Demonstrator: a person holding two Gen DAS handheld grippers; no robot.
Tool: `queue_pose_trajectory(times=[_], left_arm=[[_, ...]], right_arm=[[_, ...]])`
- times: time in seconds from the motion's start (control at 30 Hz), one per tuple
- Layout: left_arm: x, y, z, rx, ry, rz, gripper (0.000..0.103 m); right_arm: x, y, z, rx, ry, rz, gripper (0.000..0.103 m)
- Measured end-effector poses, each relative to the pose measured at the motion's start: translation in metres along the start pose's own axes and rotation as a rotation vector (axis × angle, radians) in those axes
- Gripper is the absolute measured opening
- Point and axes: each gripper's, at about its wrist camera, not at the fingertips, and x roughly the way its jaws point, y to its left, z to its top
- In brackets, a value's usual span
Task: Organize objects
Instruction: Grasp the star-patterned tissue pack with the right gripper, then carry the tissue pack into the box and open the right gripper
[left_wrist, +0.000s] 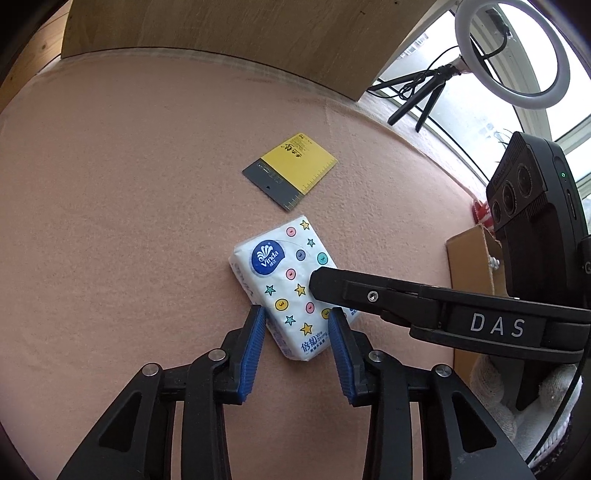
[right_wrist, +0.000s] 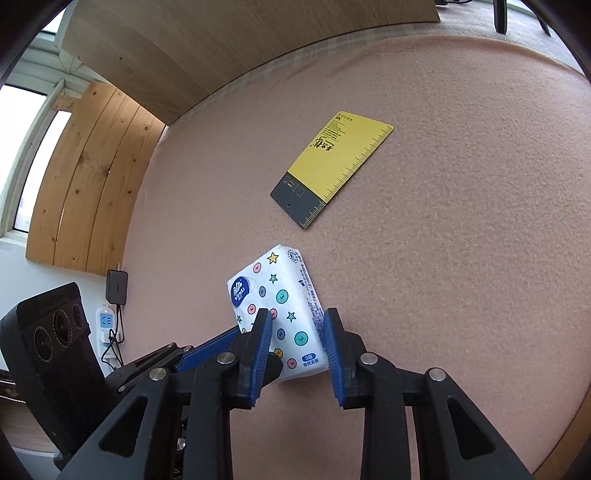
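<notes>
Blue-padded left gripper (left_wrist: 297, 325) straddles white star-print tissue pack (left_wrist: 291, 280) w/ right gripper (right_wrist: 297, 328); both narrow, grip unclear; pack flat on pink felt desk (left_wrist: 129, 184), near yellow-grey ruler card (left_wrist: 291, 170); pickup step; next: clamp, lift.

Looks like a home room rigged up for recording: a counter (left_wrist: 129, 166) draped in pink felt, plywood boards (right_wrist: 92, 184) propped against the wall by a window (right_wrist: 22, 155), a ring light (left_wrist: 511, 55) on a small black tripod (left_wrist: 417, 96) at the sill, and a white power strip (right_wrist: 107, 328) with a black adapter (right_wrist: 117, 286) plugged in.
</notes>
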Motion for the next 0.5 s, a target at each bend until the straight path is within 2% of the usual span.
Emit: queue_pose_trajectory(times=[0.2, 0.5], left_arm=[[-0.005, -0.009, -0.001, 0.003, 0.007, -0.041, 0.036], [-0.018, -0.054, -0.007, 0.096, -0.005, -0.084, 0.036]], right_arm=[[-0.005, -0.001, -0.009, 0.018, -0.012, 0.01, 0.026], [-0.043, -0.011, -0.032, 0.067, -0.101, 0.018, 0.025]])
